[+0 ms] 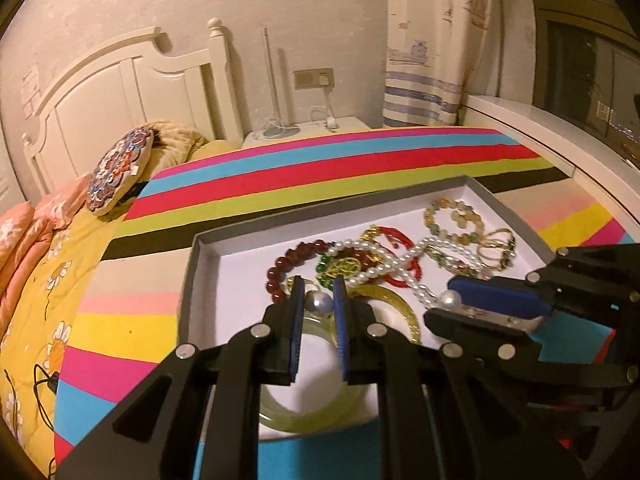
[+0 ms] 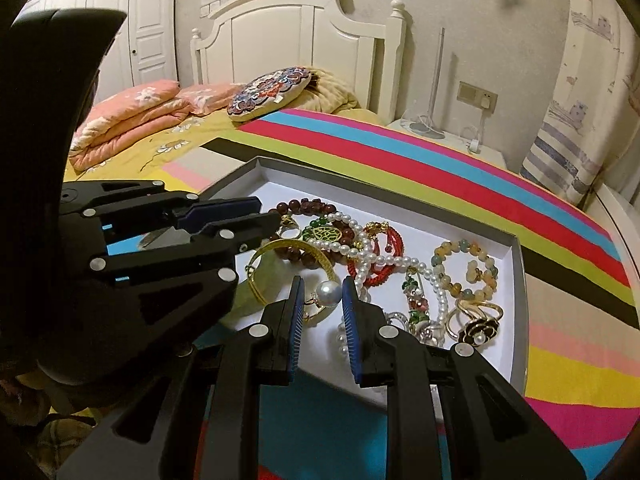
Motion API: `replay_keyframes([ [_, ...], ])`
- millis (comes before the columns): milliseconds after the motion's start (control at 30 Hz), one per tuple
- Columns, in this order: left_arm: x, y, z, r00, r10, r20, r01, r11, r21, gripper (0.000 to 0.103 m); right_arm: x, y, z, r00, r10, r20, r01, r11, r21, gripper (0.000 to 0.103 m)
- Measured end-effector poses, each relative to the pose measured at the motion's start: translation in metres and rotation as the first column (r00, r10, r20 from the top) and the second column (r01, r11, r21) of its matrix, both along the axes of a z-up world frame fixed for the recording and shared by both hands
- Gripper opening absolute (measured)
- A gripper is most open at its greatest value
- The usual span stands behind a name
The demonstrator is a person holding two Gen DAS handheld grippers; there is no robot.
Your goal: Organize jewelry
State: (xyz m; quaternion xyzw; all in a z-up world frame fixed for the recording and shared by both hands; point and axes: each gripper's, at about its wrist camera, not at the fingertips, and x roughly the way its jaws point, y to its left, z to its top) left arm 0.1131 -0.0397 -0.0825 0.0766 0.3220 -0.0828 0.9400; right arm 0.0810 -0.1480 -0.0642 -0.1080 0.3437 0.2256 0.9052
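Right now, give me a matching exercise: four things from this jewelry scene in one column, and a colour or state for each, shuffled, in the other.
Column one:
1. left gripper
2. flower ring
3. tray rim
4. cord bracelet

Column two:
A. red
B. grey
C. shut on a pearl
D. black

Pairs: 1-C, 2-D, 3-B, 4-A

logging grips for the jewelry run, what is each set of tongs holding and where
Each set of tongs pinches one large pearl between its pads: left tongs on one pearl, right tongs on another pearl.
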Motion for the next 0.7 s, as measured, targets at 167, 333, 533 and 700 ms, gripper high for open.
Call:
replay_keyframes([
  [167, 0.004, 0.006, -0.002, 0.999, 0.041, 0.008, -0.041, 0.999, 0.007, 0.036, 0.012, -0.005, 0.001, 0.999, -0.022, -0.024, 0.023, 0.999, 0.049, 0.026],
  [333, -0.002, 0.015, 0.006, 0.992, 0.100, 0.071, -0.102, 0.995, 0.017, 0.078, 0.015, -0.018, 0.003, 0.998, -0.056, -0.036, 0.059, 0.993, 0.099, 0.047],
  [533, -0.012, 0.024, 0.033, 0.977, 0.143, 0.160, -0.146, 0.989, 0.008, 0.100, 0.010, -0.039, 0.031, 0.992, -0.123, 0.039, 0.116, 0.981, 0.153, 0.076],
  [700, -0.026, 0.029, 0.067, 0.964, 0.156, 0.215, -0.158, 0.987, -0.010, 0.100, 0.002, -0.064, 0.069, 0.971, -0.204, 0.126, 0.174, 0.961, 0.214, 0.086],
])
